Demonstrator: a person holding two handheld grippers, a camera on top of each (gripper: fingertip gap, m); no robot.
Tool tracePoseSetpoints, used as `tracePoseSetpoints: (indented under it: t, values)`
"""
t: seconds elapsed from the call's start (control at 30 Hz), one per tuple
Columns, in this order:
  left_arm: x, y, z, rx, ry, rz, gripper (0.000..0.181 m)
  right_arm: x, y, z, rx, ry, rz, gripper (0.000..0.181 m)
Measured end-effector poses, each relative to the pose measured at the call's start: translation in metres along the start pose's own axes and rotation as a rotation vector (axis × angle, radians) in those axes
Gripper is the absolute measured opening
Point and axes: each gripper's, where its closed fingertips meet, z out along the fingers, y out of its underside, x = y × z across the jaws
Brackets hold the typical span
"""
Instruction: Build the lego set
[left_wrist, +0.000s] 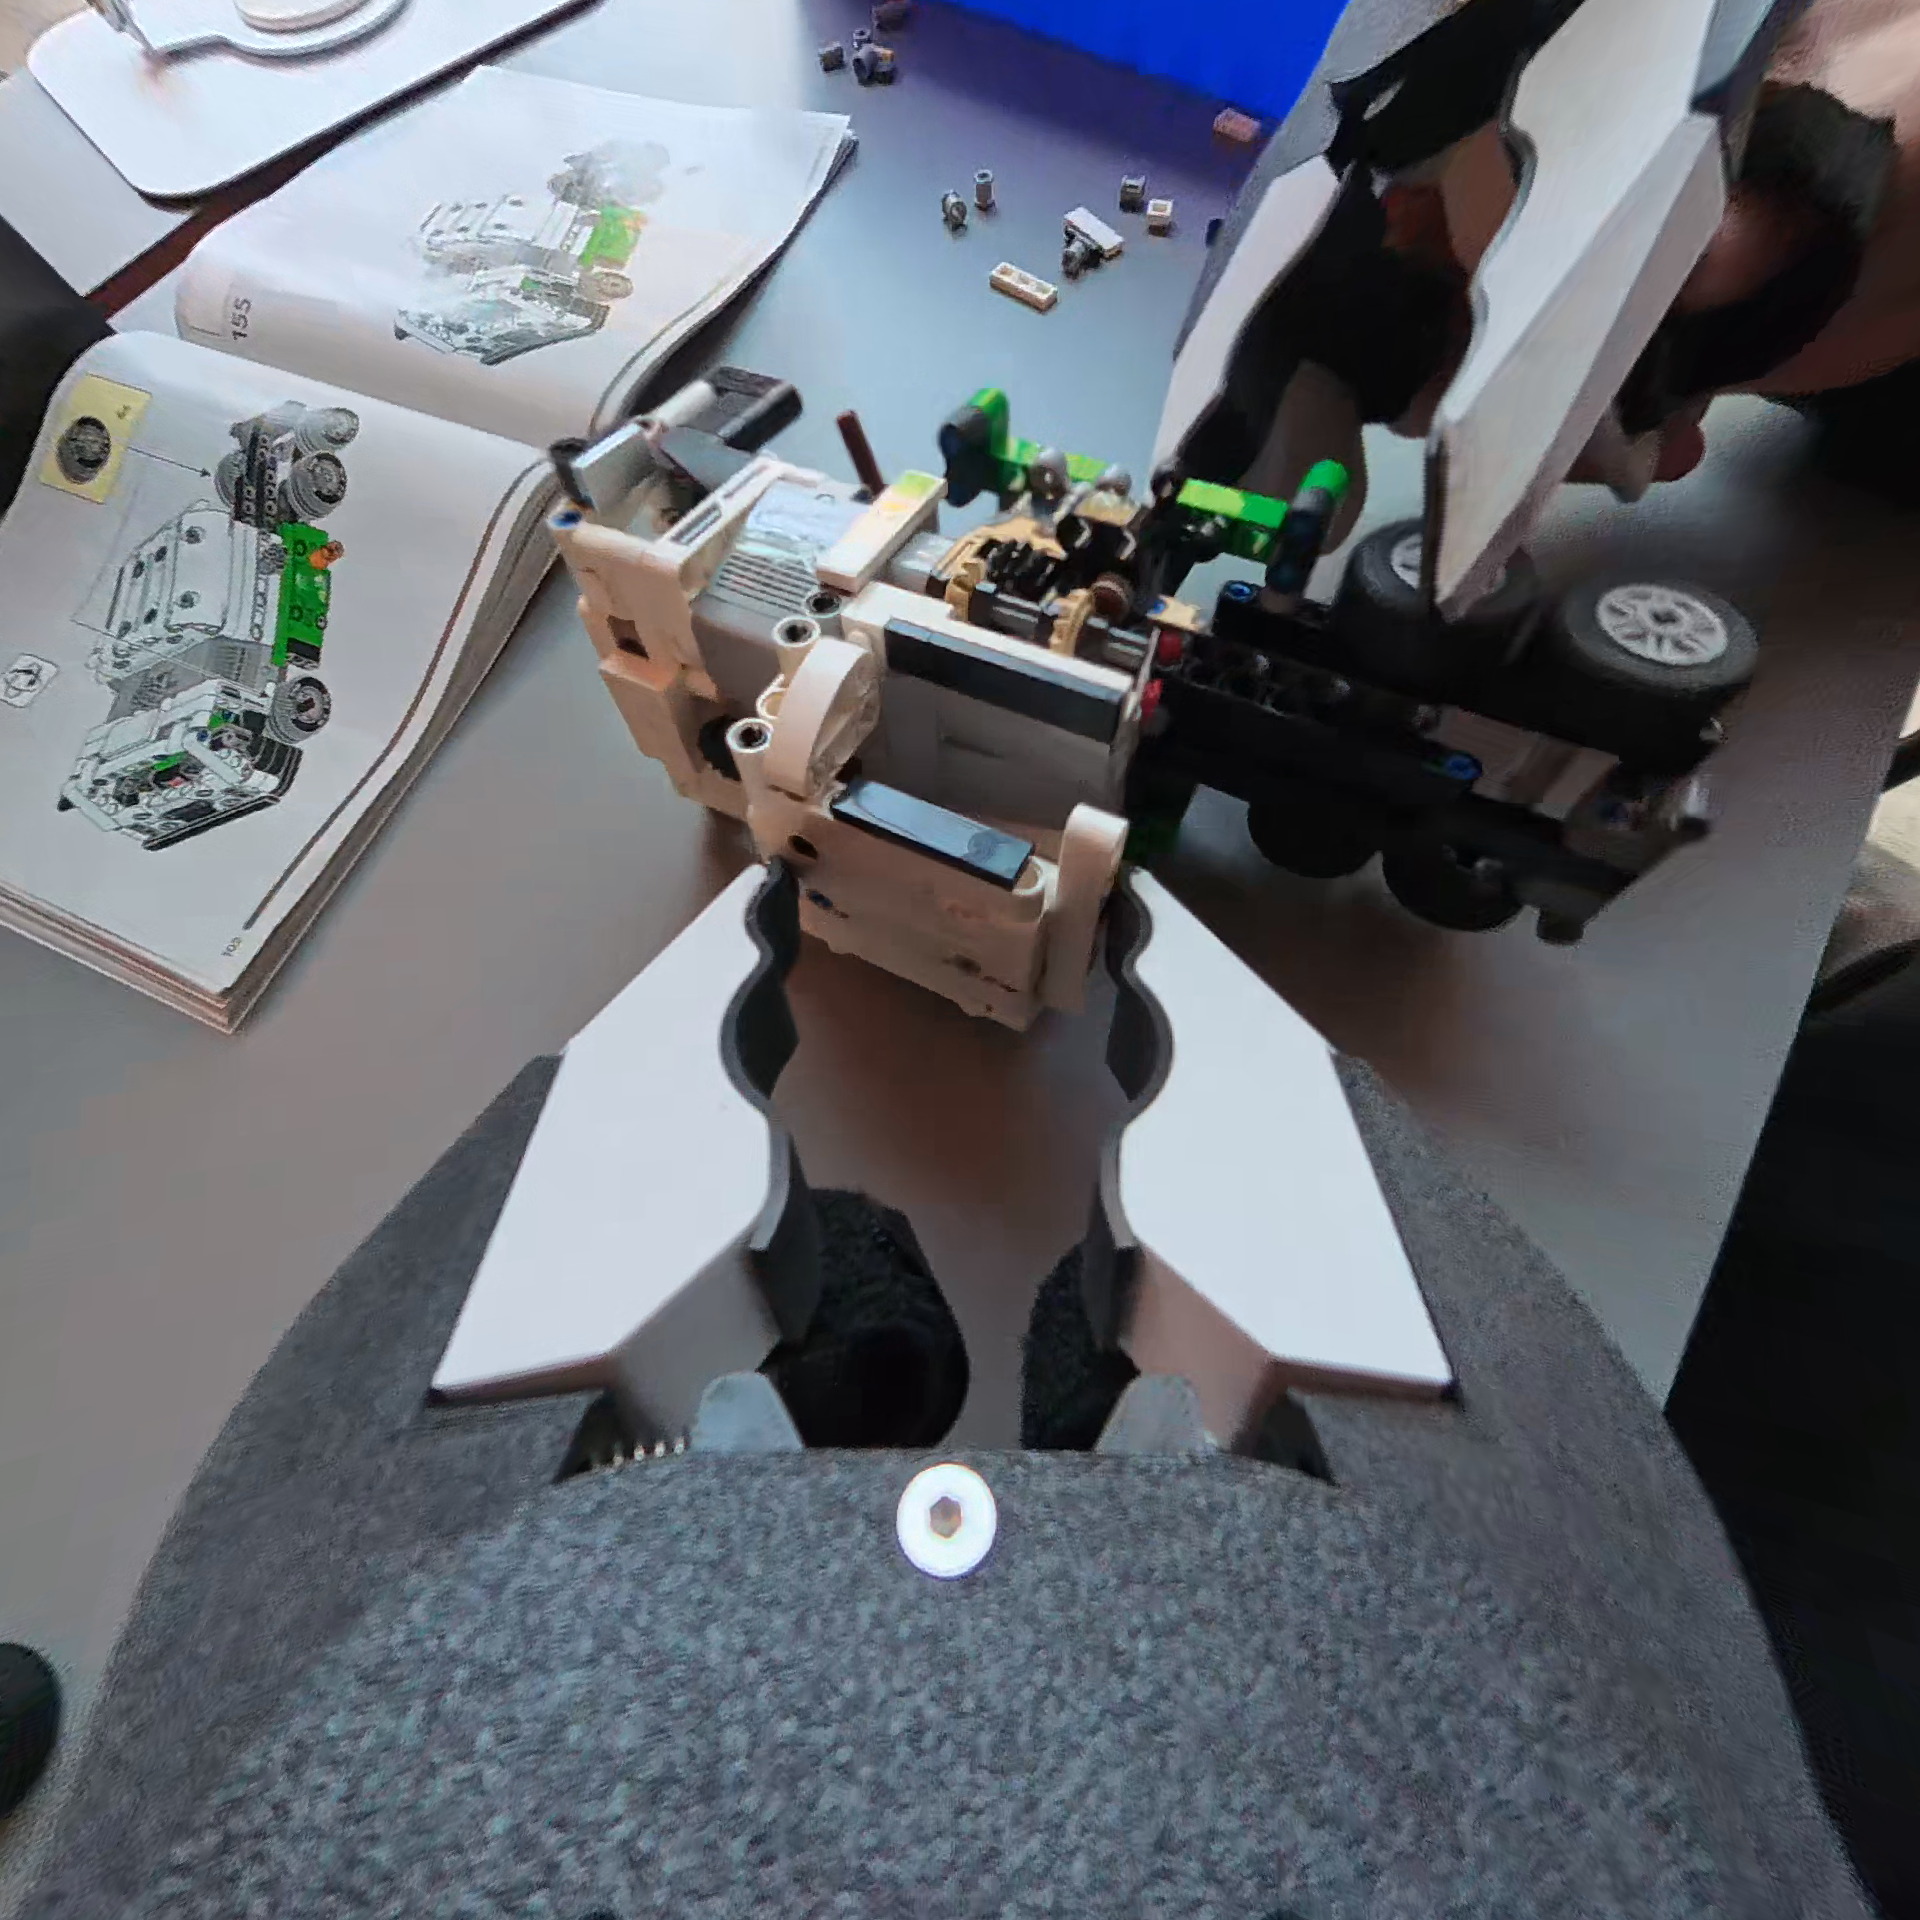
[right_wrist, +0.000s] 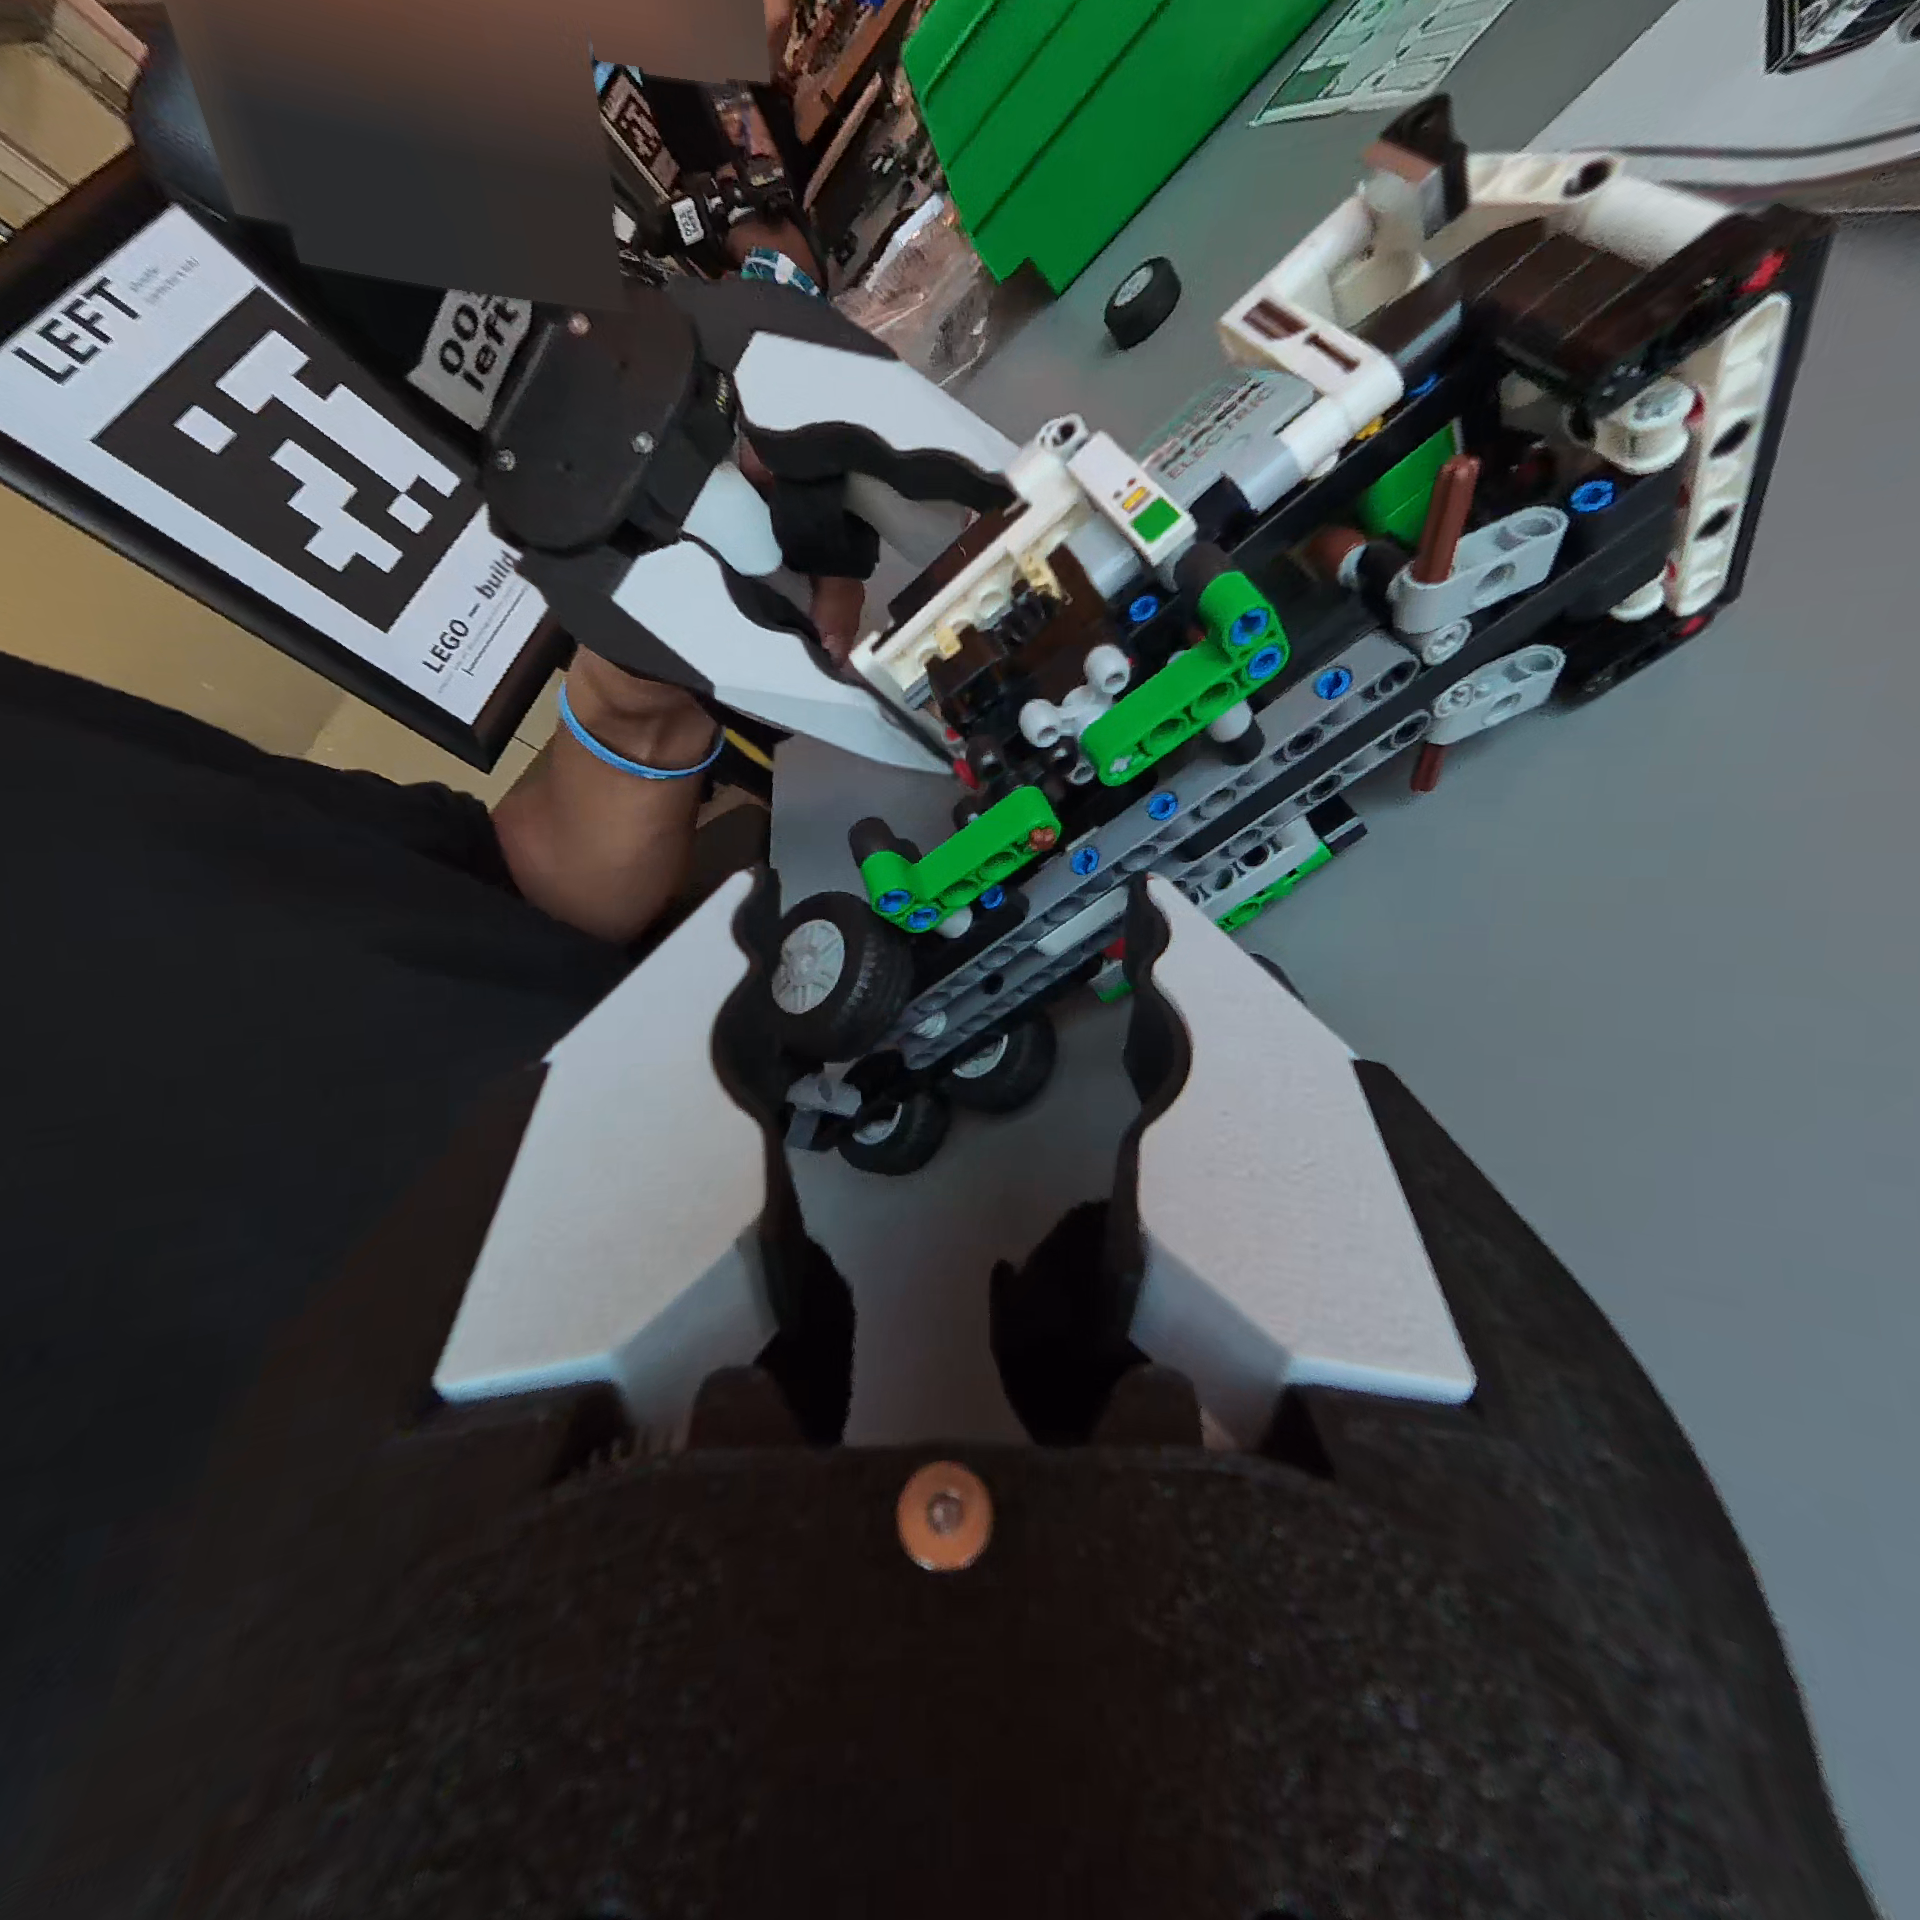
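A: Where's the truck (left_wrist: 1039, 665)?
B: On the matte grey table (left_wrist: 935, 343), studded plastic. Left gripper (left_wrist: 940, 914) jaws clamp its white cab.
A: Right gripper (right_wrist: 940, 935)?
B: Scalloped jaws apart, flanking a ribbed rubber wheel (right_wrist: 831, 977)

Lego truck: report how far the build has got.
Done: the truck has its white cab, chassis and rear wheels. In hand: left claw grips the cab end; right claw sits open around a rear wheel. Left: loose pieces on the table and a spare wheel.
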Motion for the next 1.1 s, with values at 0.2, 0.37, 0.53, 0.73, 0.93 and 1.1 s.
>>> tracePoseSetpoints:
  t: [0.2,0.37,0.53,0.73,0.93,1.1]
  values:
    - [-0.029,0.002,-0.011,-0.010,-0.022,0.071,0.035,-0.021,0.008,0.041,-0.068,0.127,-0.074,0.069]
    - [-0.054,0.008,-0.014,-0.028,0.087,0.180,0.018,-0.042,0.001,0.086,-0.013,0.079,-0.060,0.063]
    - [-0.088,0.010,-0.011,-0.054,0.116,0.248,0.020,-0.035,-0.014,0.124,0.011,0.142,-0.127,0.068]
    - [-0.110,0.004,-0.046,0.034,0.030,0.203,0.030,-0.054,-0.024,0.074,0.098,0.208,-0.235,0.061]
    - [-0.046,-0.061,-0.134,0.546,-0.030,0.196,0.049,-0.031,-0.089,-0.033,0.277,0.568,-0.454,0.050]
    - [0.062,-0.081,-0.126,0.738,-0.142,0.126,0.055,-0.005,-0.082,-0.030,0.197,0.541,-0.340,0.041]
